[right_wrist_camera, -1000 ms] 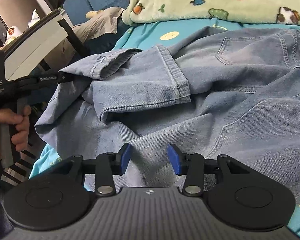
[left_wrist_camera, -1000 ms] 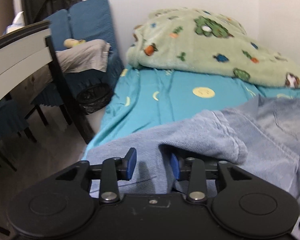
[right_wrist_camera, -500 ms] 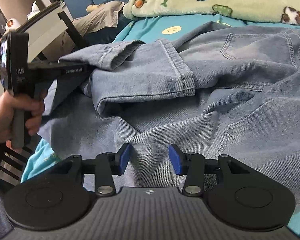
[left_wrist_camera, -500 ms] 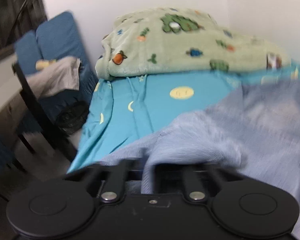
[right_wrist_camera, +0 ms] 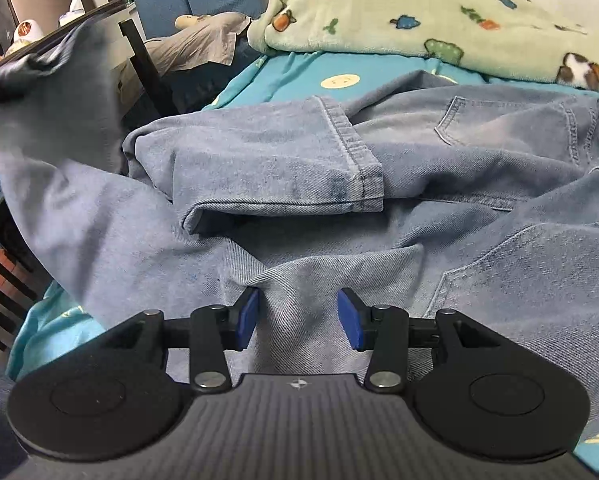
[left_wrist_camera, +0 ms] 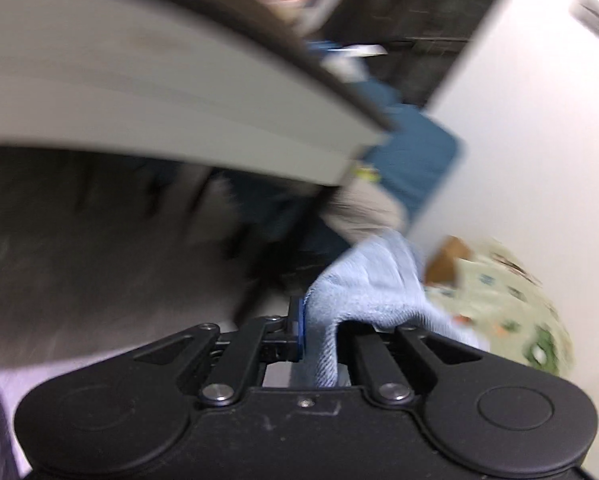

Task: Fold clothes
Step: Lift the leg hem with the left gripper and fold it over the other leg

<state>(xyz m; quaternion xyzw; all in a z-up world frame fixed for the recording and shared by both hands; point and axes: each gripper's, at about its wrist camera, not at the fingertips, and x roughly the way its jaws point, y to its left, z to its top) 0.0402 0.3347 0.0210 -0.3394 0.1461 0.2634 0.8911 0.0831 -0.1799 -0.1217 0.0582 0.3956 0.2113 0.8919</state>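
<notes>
The left gripper (left_wrist_camera: 319, 326) is clamped on a bunch of pale denim, the cloth pinched between its jaws and spilling up and to the right over its far finger; that view is badly blurred. The right gripper (right_wrist_camera: 298, 318) hangs low over the jeans (right_wrist_camera: 439, 208) with its blue pads (right_wrist_camera: 248, 318) spread apart and nothing between them, a raised crease of denim lying just ahead in the gap.

The jeans lie spread on the bed (right_wrist_camera: 291, 76), filling most of the right wrist view beyond and beside the right gripper. Their long axis runs roughly left to right: the waist and pockets sit to the right, and the legs run left. One leg (right_wrist_camera: 259, 160) is doubled back on top, its hemmed cuff (right_wrist_camera: 355, 156) pointing right. At the far left a blurred corner of denim (right_wrist_camera: 51, 92) is lifted clear of the bed.

Behind the jeans a green blanket (right_wrist_camera: 439, 12) is heaped. A table (left_wrist_camera: 147, 92) edge looms over the left gripper.
</notes>
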